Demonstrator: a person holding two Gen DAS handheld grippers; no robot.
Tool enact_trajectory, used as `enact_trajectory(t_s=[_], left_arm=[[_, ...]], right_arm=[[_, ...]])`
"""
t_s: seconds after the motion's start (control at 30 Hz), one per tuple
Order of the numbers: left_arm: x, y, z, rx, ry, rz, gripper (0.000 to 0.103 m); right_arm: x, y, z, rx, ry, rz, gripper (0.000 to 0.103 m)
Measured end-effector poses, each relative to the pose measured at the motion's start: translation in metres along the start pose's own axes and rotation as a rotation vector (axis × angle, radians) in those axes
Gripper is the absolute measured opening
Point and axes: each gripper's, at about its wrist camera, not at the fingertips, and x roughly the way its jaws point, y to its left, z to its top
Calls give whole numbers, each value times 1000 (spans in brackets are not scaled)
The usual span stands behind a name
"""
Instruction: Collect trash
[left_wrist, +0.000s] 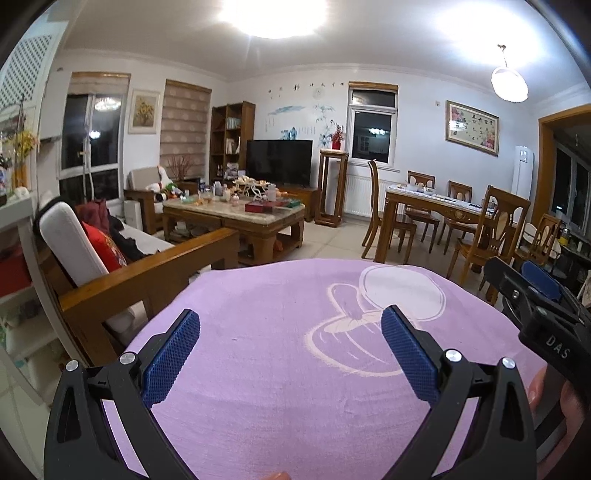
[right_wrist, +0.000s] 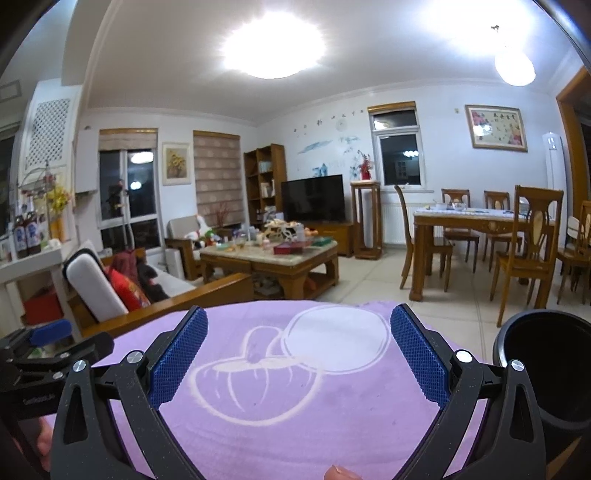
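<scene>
My left claw (left_wrist: 290, 354) and right claw (right_wrist: 299, 354) both gape wide, empty, above the purple cloth (left_wrist: 280, 398). Only the right view shows the black bin (right_wrist: 543, 369) beside it; trash indiscernible.

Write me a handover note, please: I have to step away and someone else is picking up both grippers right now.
Left gripper: open, holding nothing, over the purple cloth.
Right gripper: open, holding nothing, over the same cloth.
Black bin: just right of the right gripper, beside the cloth; its inside is too dark to check.
Trash: none shows on the cloth. The coffee table across the room is crowded with small items; which are trash cannot be told from here.
Done: nothing that shows.
Left: probably find the trash, pick it up and drop it in the bin.
</scene>
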Motion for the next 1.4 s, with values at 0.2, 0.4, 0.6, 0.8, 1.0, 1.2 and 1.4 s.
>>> enact_trajectory(t_s=[0.2,0.4,0.6,0.8,1.0,1.2,1.4], left_arm=[[-6,2,-1,-24,-4,-4,98],[-1,0,0,-15,46,-29,98],[-3,0,-3,-18,41,-16,98],[-4,0,-2,-16,36,-19,98],[-6,0,-1,-18,26,-23,98],[-6,0,-2,-17,25,-23,98],[-7,3,-1,-10,23,-17,98]], right_arm=[[-2,0,0,-1,-2,1,98],[-6,5,5,3,-5,5,98],[-6,6,6,5,-7,6,98],[-6,7,5,7,-5,4,98],[-5,14,7,13,-2,-3,98],[-4,19,5,17,1,-6,98],[-4,19,5,18,1,-6,98]])
